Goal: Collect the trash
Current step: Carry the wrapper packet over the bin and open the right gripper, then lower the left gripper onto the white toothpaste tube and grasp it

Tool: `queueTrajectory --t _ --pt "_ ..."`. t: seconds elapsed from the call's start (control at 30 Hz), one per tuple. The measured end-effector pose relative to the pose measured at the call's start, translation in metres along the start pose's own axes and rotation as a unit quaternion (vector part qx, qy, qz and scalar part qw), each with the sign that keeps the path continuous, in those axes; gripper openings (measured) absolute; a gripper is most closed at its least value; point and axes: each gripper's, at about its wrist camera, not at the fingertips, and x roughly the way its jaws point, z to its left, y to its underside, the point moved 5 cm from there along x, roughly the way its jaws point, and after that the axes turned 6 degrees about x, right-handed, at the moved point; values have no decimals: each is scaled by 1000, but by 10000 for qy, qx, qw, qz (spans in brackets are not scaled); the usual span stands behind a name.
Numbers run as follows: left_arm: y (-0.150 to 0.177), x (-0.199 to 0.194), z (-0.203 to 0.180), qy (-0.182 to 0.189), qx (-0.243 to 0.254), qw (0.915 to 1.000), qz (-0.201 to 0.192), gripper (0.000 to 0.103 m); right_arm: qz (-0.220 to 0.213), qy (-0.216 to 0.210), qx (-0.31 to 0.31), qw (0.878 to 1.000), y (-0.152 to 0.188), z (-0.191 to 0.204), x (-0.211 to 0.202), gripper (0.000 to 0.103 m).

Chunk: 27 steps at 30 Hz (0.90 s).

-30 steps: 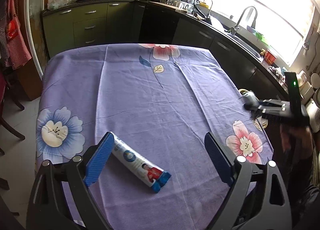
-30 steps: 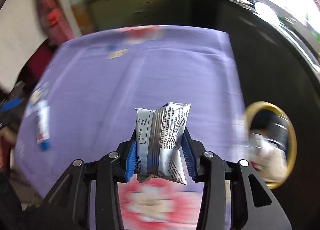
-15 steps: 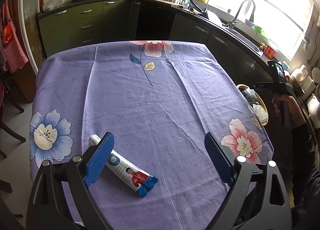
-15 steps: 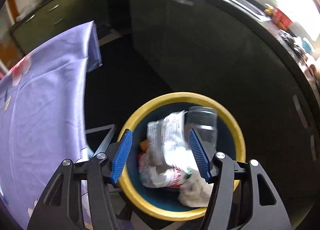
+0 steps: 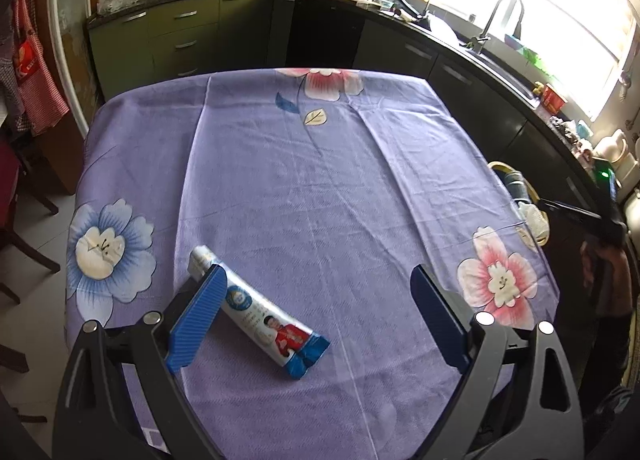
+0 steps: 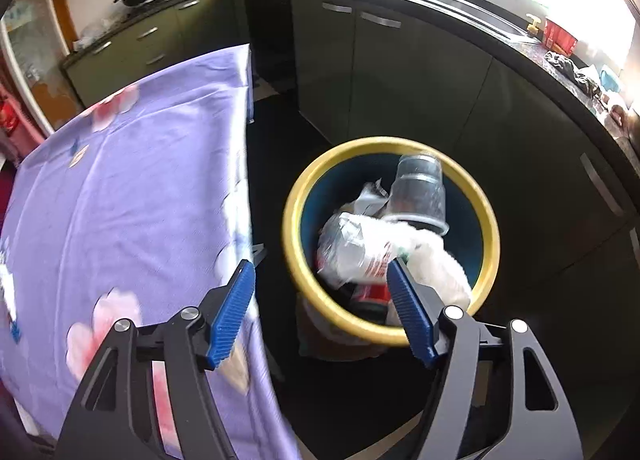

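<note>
- A yellow-rimmed bin (image 6: 394,334) with a dark blue inside sits on the floor right of centre in the right wrist view, just beside the draped edge of the tabletop (image 6: 132,188).
- Inside it lie a clear plastic cup (image 6: 418,192) tipped on its side at the upper right, a crumpled silvery wrapper (image 6: 352,248) in the middle, white crumpled paper (image 6: 436,260) at the lower right and something red (image 6: 374,292) below.
- The right claw (image 6: 320,308) hangs above the bin's near rim; its jaws have just been opening and stand wide apart with nothing between them.
- In the left wrist view a toothpaste tube (image 5: 260,310) lies flat on the purple flowered cloth at the lower left of the frame, capless end pointing up-left, its upper part hidden behind the left blue pad.
- The left claw (image 5: 316,316) is spread wide above the tube, gripping nothing.
- The bin's rim (image 5: 500,165) peeks past the tabletop's right edge.
</note>
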Motion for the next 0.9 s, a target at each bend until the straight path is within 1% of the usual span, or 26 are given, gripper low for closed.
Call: queueTrajectory --t 0.17,0.23,0.3,0.37,0.47,0.6,0.7,0.9 --pt "12 7 6 -392 -217 9988 203 90 -53 -213 -138 9997 17 13 -7 68" --pt "16 13 10 -602 -338 9972 295 90 -61 -339 -193 9992 19 19 -7 68" --pt "18 19 15 -701 -467 9958 354 90 -69 -410 -235 9989 19 23 -6 68" --pt "20 29 23 -810 -704 9931 477 90 -98 -488 -291 9983 20 28 -6 68" --pt "24 41 32 -865 -988 9892 652 90 -105 -629 -347 9974 20 30 -7 68" --pt "26 48 38 -1053 -1101 9858 713 88 -127 -735 -398 9964 21 30 -7 70" --pt "24 53 39 -1108 -1128 9845 765 87 -132 -805 -395 9959 19 29 -6 70" --pt "28 66 37 -1067 -1166 9827 961 73 -126 -865 -388 9954 18 27 -4 71"
